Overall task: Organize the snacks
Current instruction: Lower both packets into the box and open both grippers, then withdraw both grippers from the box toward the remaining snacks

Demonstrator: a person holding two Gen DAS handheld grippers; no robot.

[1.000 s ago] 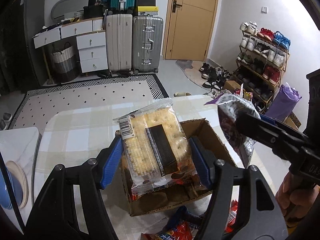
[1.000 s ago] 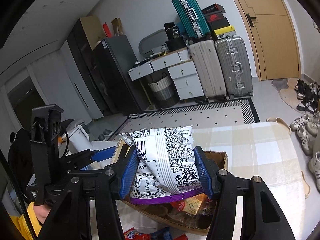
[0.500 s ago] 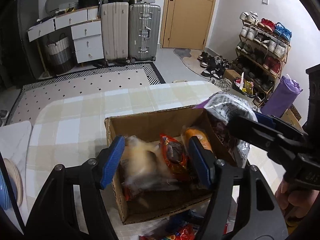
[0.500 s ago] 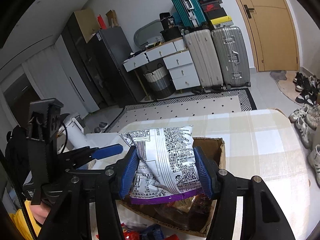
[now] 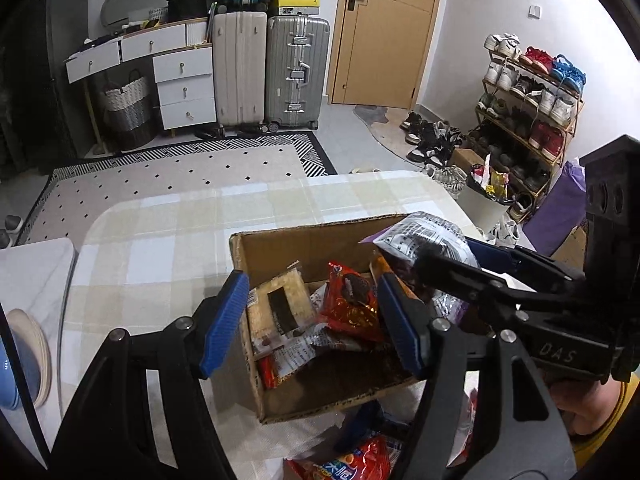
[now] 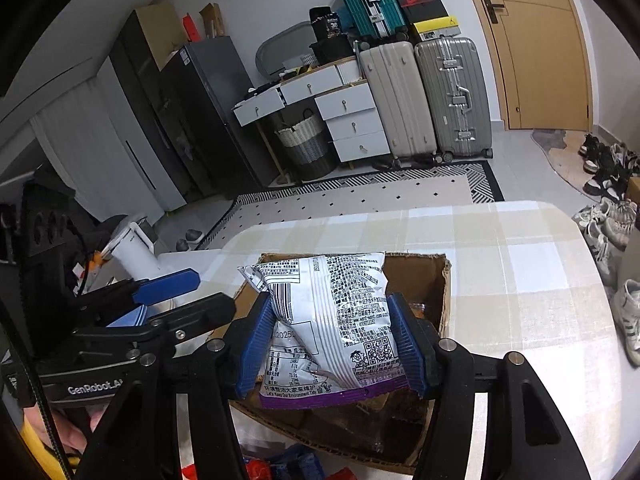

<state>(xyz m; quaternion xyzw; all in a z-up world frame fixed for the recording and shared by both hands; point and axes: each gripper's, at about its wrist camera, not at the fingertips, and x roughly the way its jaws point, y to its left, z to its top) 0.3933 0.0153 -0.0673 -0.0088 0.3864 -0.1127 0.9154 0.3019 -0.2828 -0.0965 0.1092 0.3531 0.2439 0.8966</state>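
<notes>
Right wrist view shows the right claw (image 6: 332,336) pinching a light, puffy, crinkly snack bag (image 6: 328,316) at mid-body over the cardboard box (image 6: 438,280), probably crushable, while the left claw (image 5: 310,324) hangs spread.

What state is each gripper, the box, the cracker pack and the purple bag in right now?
Left gripper: open, empty, over the box.
Right gripper: shut on the purple bag, held above the box.
Box: open, partly filled with snacks.
Cracker pack: lying in the box, left side.
</notes>
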